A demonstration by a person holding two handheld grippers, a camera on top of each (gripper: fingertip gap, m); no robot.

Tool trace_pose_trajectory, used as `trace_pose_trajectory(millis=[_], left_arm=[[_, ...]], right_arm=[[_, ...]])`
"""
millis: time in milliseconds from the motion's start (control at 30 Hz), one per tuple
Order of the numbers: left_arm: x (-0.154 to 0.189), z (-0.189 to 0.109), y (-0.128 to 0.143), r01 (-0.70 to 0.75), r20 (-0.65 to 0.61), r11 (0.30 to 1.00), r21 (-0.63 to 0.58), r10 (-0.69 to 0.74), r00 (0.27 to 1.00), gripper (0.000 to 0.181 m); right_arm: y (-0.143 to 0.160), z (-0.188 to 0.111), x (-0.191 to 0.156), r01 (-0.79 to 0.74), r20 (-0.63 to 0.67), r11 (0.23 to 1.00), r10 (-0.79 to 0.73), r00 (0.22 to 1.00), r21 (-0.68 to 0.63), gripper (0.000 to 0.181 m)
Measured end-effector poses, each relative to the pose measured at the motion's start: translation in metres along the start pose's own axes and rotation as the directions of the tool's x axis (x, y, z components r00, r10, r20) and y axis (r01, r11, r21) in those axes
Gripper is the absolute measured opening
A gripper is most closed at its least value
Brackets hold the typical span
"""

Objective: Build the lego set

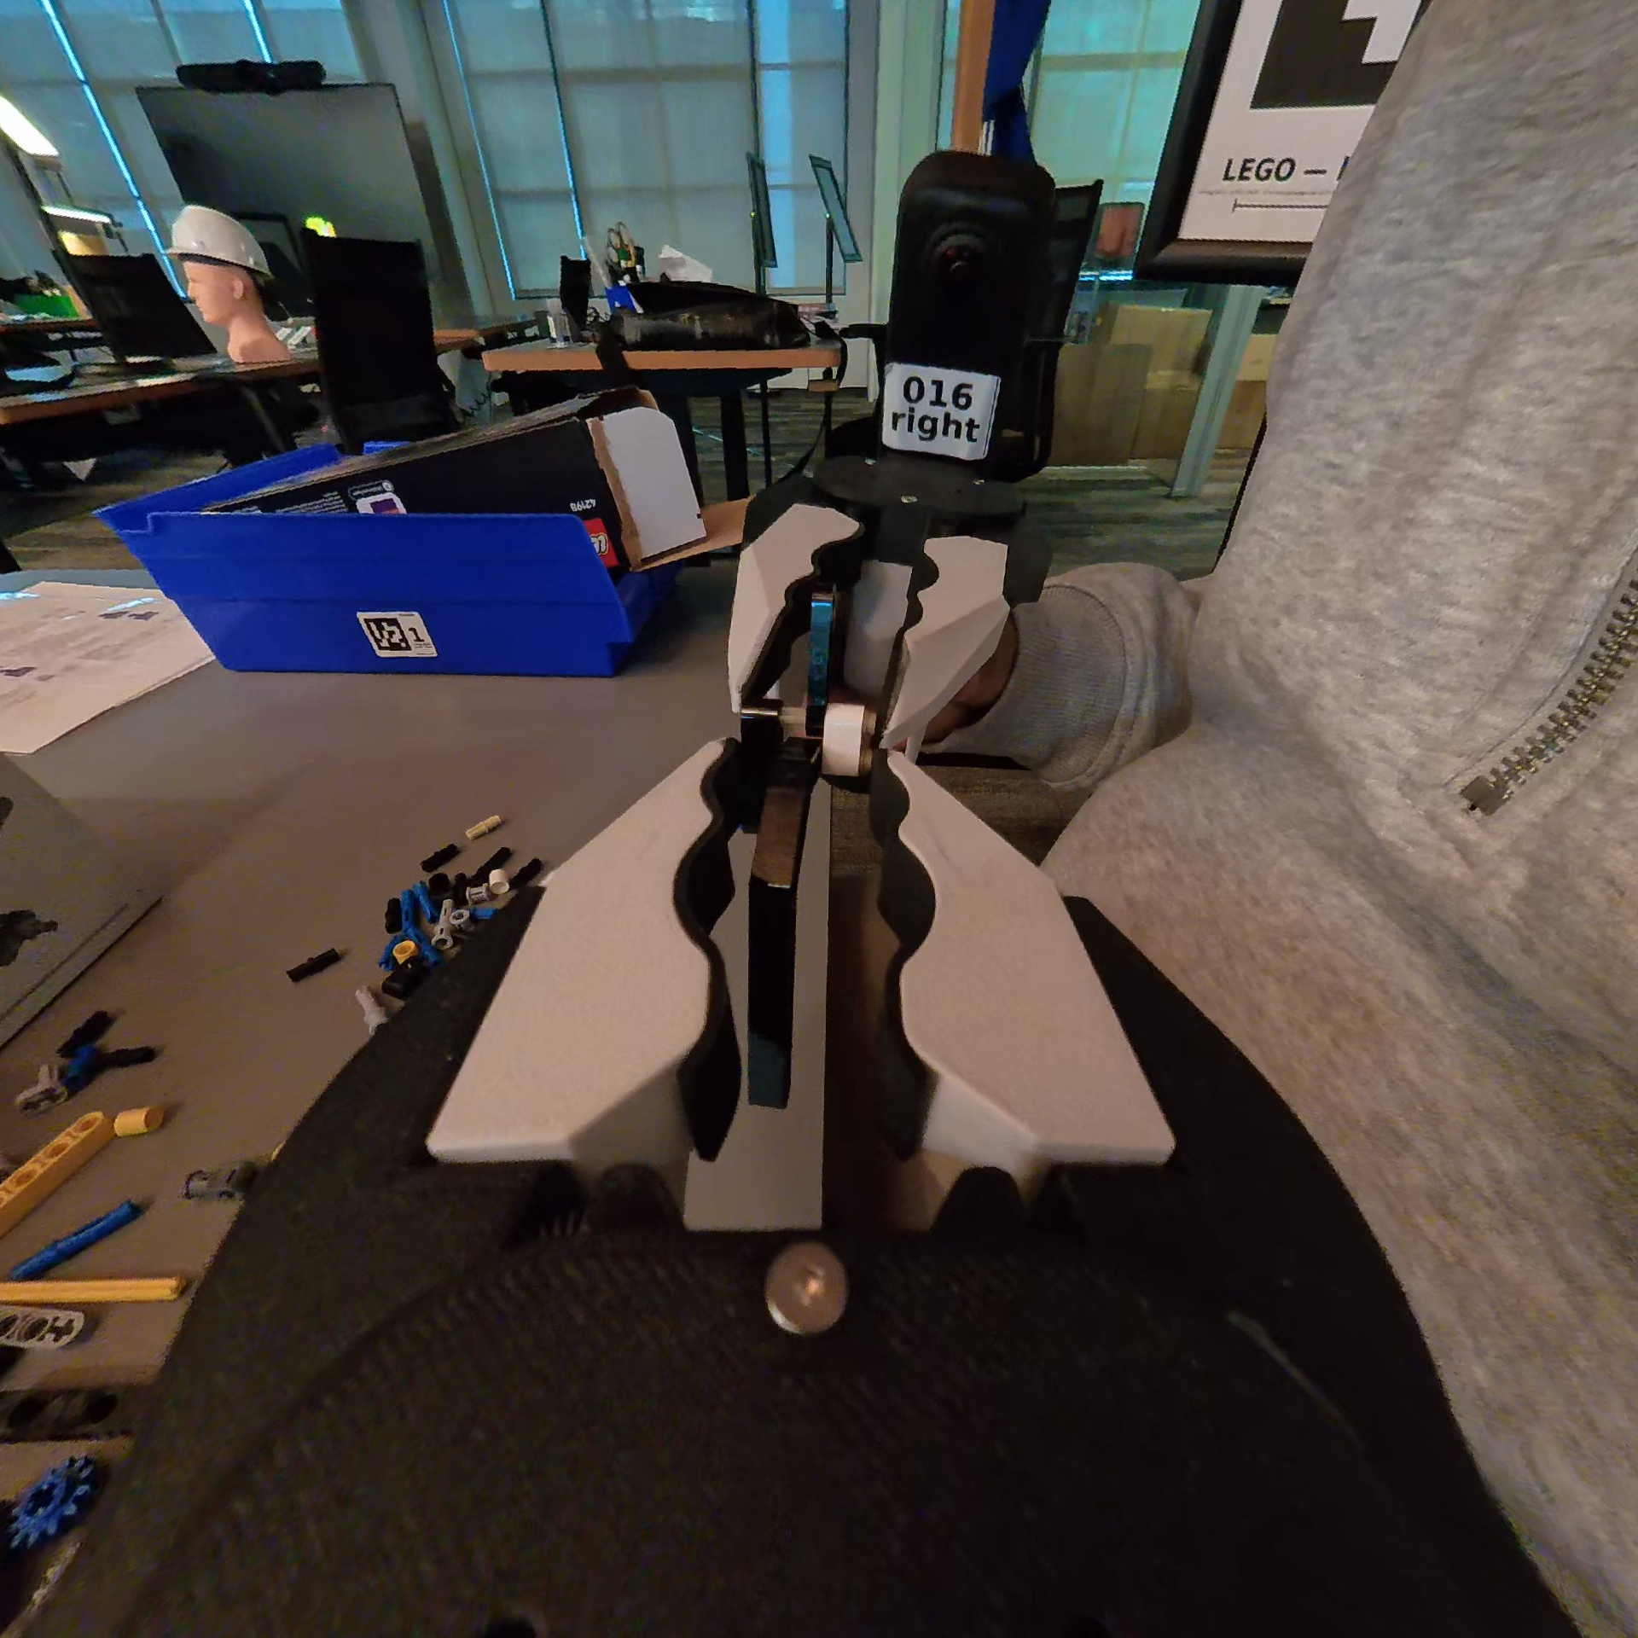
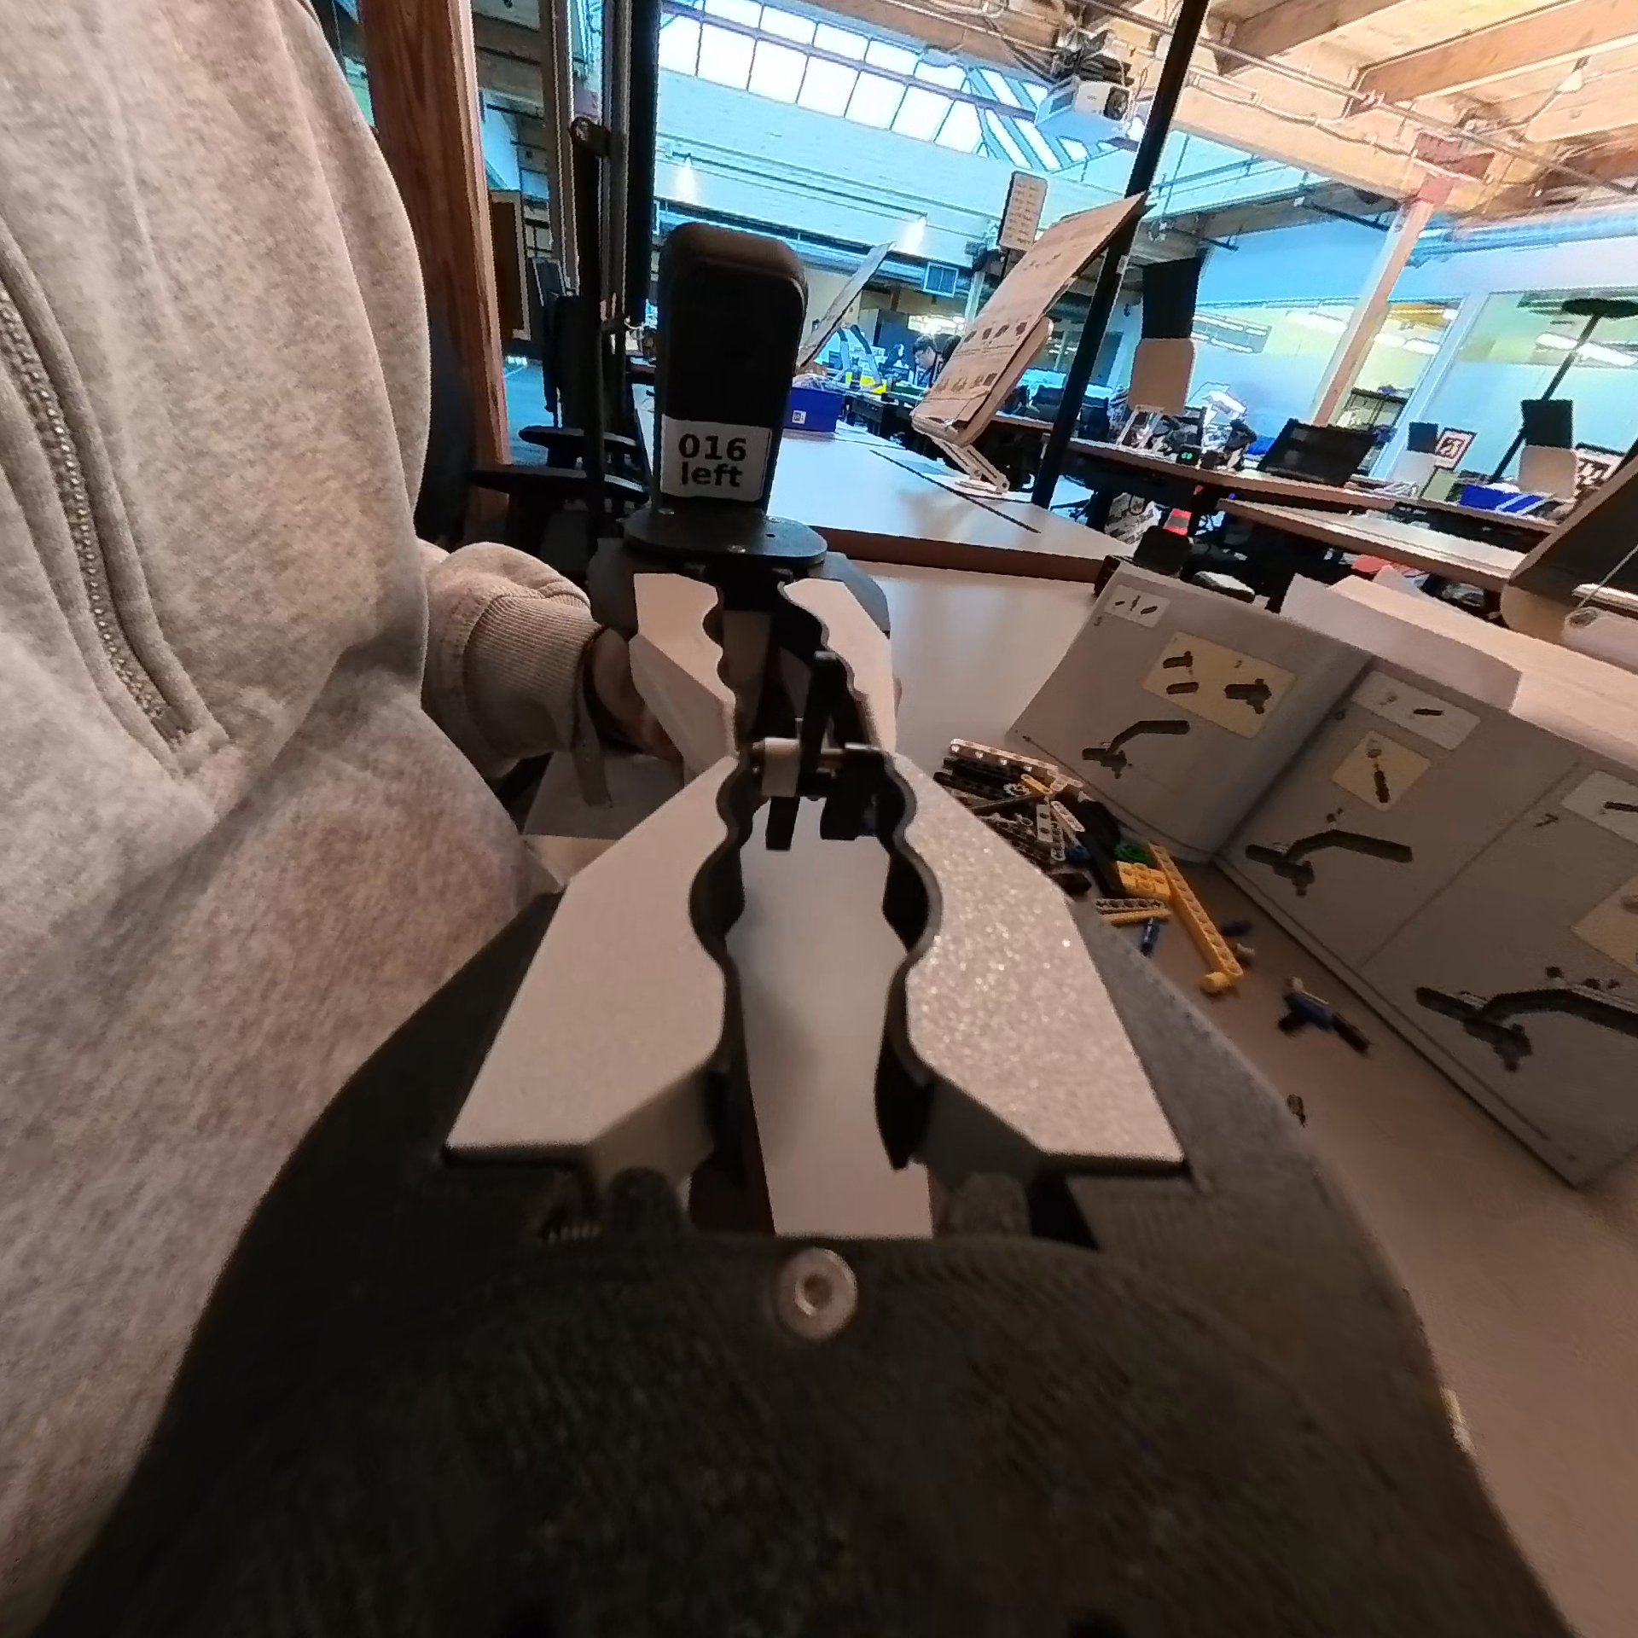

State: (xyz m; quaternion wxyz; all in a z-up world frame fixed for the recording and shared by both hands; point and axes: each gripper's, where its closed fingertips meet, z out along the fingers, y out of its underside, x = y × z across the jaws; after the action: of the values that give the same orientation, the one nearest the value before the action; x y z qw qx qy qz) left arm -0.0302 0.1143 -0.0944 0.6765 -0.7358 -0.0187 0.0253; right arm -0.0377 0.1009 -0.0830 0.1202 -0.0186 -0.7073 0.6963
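Observation:
My two grippers face each other, tips nearly touching, above the table. My left gripper (image 1: 805, 762) has a long black beam (image 1: 767, 975) standing edge-on between its fingers, against the left pad. That beam also shows in the right wrist view (image 2: 820, 700). My right gripper (image 2: 811, 767) is closed end to end on a short metal-grey axle with a white bush (image 2: 780, 769) on it. The axle passes through the black beam. The bush also shows in the left wrist view (image 1: 846, 737). A second dark beam (image 1: 820, 647) hangs on the axle inside the right gripper's jaws.
A blue bin (image 1: 399, 585) with an opened box stands at the back left. Loose small parts (image 1: 443, 904) and yellow beams (image 1: 53, 1161) lie on the grey table. Grey drawer units (image 2: 1329, 798) and a parts pile (image 2: 1046, 815) are to the right. A grey hoodie sleeve (image 1: 1418, 798) is close by. Only a small space, under 4 cm, lies between the two pairs of fingers.

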Motion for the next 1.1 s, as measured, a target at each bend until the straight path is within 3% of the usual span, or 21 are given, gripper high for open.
trace_pose_trajectory(millis=[600, 867, 900, 1100], left_arm=[[0.003, 0.000, -0.001, -0.025, 0.006, 1.000, -0.002, 0.025, 1.000, 0.026], [0.004, -0.003, -0.013, -0.138, 0.057, 0.989, 0.050, 0.135, 0.989, 0.026], [0.001, -0.003, -0.013, -0.161, 0.088, 0.986, 0.048, 0.157, 0.984, 0.026], [0.002, -0.005, -0.016, -0.196, 0.093, 0.979, 0.054, 0.190, 0.977, 0.026]], right_arm=[[-0.002, 0.000, -0.002, 0.086, -0.015, 0.996, -0.086, 0.996, -0.011, 0.024], [-0.013, -0.001, -0.004, 0.201, -0.068, 0.979, -0.199, 0.978, 0.031, 0.023], [-0.013, -0.001, -0.006, 0.234, -0.068, 0.972, -0.232, 0.970, 0.025, 0.013], [-0.018, -0.003, -0.005, 0.269, -0.104, 0.962, -0.264, 0.959, 0.035, 0.020]])
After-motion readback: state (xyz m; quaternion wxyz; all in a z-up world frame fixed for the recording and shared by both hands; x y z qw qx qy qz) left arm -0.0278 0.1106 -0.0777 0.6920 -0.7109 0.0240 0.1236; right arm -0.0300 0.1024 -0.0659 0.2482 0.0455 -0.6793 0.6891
